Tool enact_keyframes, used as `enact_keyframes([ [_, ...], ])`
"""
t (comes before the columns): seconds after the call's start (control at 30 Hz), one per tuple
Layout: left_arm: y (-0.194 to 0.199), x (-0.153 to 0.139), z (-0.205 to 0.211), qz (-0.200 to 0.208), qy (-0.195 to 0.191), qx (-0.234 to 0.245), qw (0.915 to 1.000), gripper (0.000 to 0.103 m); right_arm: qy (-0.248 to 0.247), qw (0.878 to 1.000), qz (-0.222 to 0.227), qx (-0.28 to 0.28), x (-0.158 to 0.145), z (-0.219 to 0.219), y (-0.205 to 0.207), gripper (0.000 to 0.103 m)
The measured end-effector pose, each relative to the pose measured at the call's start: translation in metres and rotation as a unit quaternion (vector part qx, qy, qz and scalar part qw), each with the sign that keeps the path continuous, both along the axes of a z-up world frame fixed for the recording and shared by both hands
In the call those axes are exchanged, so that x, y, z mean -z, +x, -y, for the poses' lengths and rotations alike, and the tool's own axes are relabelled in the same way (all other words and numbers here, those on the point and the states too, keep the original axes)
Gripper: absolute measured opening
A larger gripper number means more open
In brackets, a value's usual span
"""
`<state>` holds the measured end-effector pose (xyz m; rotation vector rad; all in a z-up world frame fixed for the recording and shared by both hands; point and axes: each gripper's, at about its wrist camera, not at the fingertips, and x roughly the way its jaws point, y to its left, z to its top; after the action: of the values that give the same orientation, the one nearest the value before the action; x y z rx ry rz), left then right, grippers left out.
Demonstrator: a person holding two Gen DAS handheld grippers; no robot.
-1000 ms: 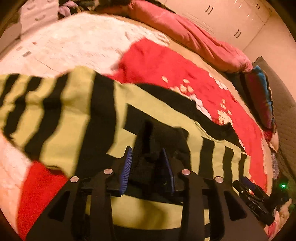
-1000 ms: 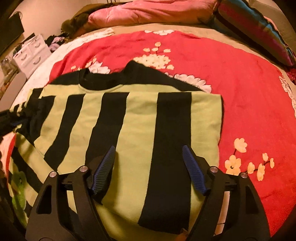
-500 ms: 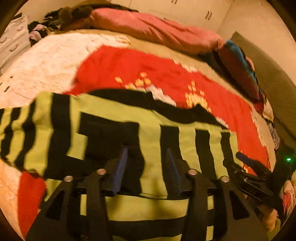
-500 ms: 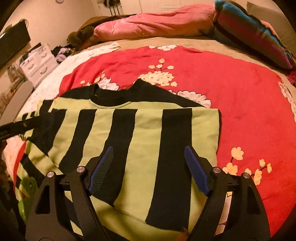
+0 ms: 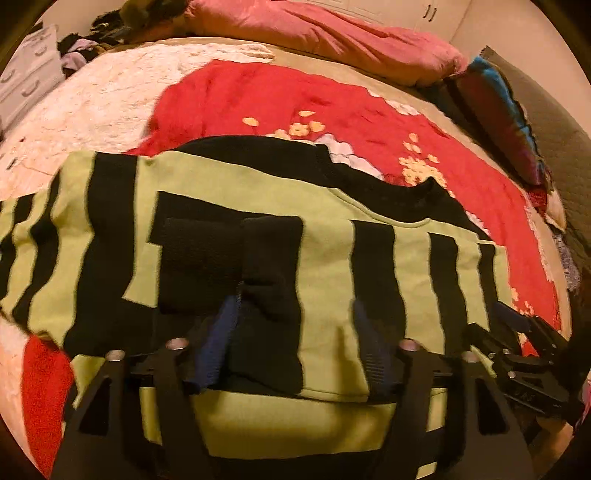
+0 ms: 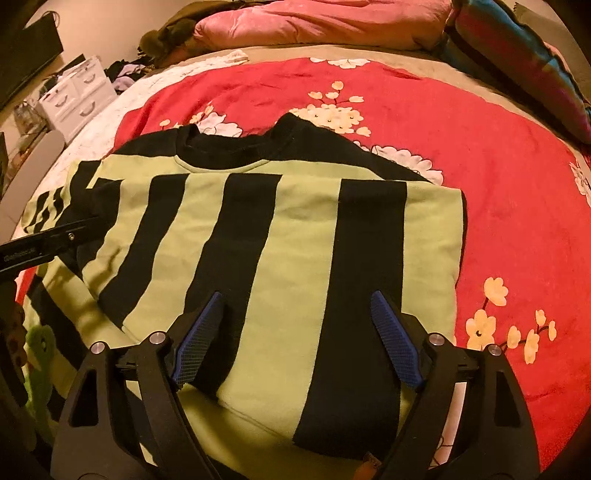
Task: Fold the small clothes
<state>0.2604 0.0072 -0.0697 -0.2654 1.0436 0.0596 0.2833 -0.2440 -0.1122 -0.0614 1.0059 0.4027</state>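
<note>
Here the left tool [image 5: 291, 347] hangs low over the striped sweater [image 6: 280, 258], its jaws opening around the black cuff [image 5: 269, 295] of the sleeve laid across the body, seemingly letting it settle there. The right tool [image 6: 295, 339] stands wide and empty over the near hem, free for the next fold. Beyond the collar and the sweater's folded right edge, the red blanket [image 6: 498, 192] leaves open bed up to the pink pillow [image 6: 317, 26].

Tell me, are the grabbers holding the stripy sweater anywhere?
No. The left gripper is opening, its jaws off the sweater's black cuff. The right gripper hangs open over the striped sweater.
</note>
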Motion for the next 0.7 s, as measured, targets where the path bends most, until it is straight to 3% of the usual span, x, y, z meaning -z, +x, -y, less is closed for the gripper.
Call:
enact_keyframes([
  [0.47, -0.018, -0.029, -0.022, 0.022, -0.012, -0.017, 0.9995, 0.074, 0.052, 0.996, 0.067, 0.016, -0.039, 0.006, -0.014, 0.088],
  [0.5, -0.02, -0.031, -0.024, 0.024, -0.012, -0.018, 0.9995, 0.078, 0.052, 0.995, 0.079, 0.016, -0.044, 0.005, -0.017, 0.088],
  [0.53, -0.022, -0.032, -0.026, 0.024, -0.012, -0.019, 0.9995, 0.093, 0.051, 0.995, 0.087, 0.014, -0.049, 0.003, -0.019, 0.088],
  [0.7, -0.032, -0.043, -0.034, 0.038, -0.006, -0.019, 0.9991, 0.095, 0.059, 0.992, 0.108, 0.013, -0.066, -0.006, -0.031, 0.094],
])
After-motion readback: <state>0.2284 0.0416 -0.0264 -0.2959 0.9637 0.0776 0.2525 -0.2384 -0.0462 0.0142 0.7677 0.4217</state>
